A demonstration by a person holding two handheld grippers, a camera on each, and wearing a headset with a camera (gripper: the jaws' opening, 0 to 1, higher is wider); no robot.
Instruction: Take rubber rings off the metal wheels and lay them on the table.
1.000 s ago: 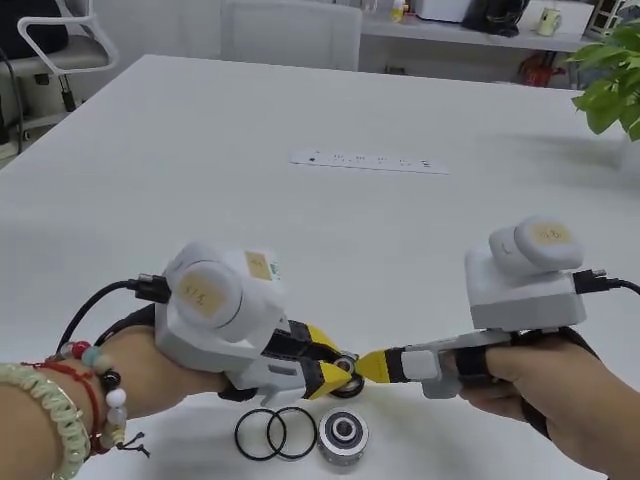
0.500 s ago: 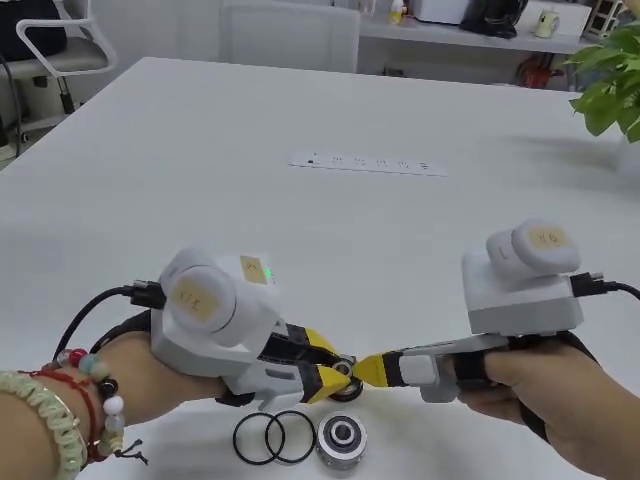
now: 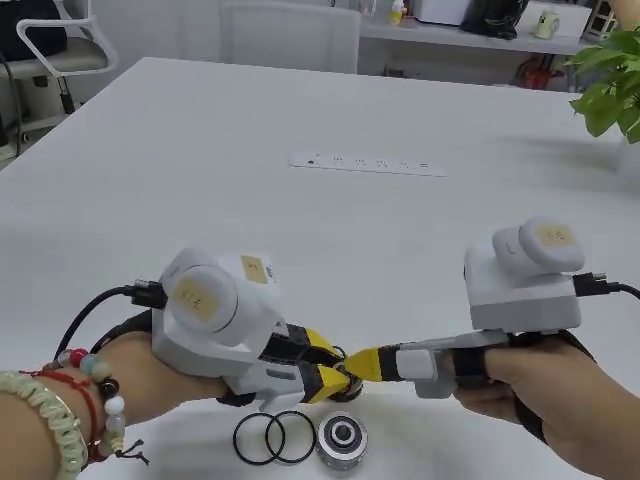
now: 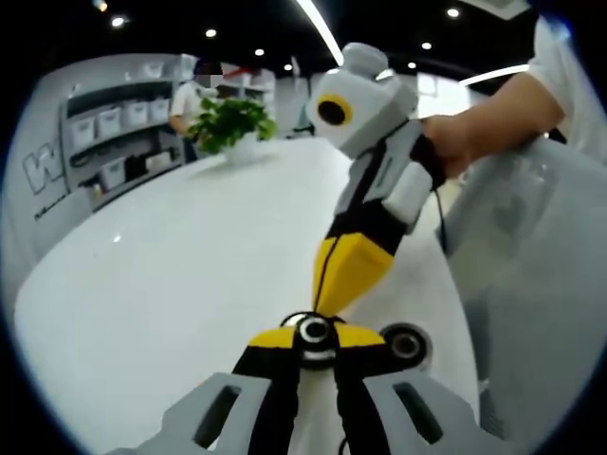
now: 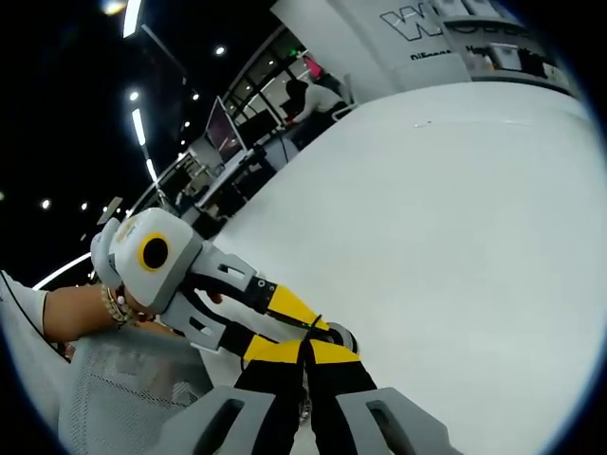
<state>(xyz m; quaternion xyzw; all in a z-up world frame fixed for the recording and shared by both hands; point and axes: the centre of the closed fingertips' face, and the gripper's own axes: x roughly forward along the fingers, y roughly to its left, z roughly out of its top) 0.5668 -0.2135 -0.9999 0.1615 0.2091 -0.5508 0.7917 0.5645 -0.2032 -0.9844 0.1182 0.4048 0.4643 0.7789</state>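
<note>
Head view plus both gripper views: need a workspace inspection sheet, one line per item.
Surface: white table, smooth, no spills seen.
Job's things: two loose rings overlapping, beside a spare wheel; held wheel with a thin ring leading from it into the right jaws.
Clutter: power strip mid-table.
Grippers: left gripper shut on the held wheel; right gripper shut, apparently pinching the thin ring.
Cables: black lead at the left gripper, another lead at the right.
Surroundings: plant, chair.

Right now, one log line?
left gripper shut on metal wheel | right gripper shut on rubber ring | table: two rings, bare wheel
</note>
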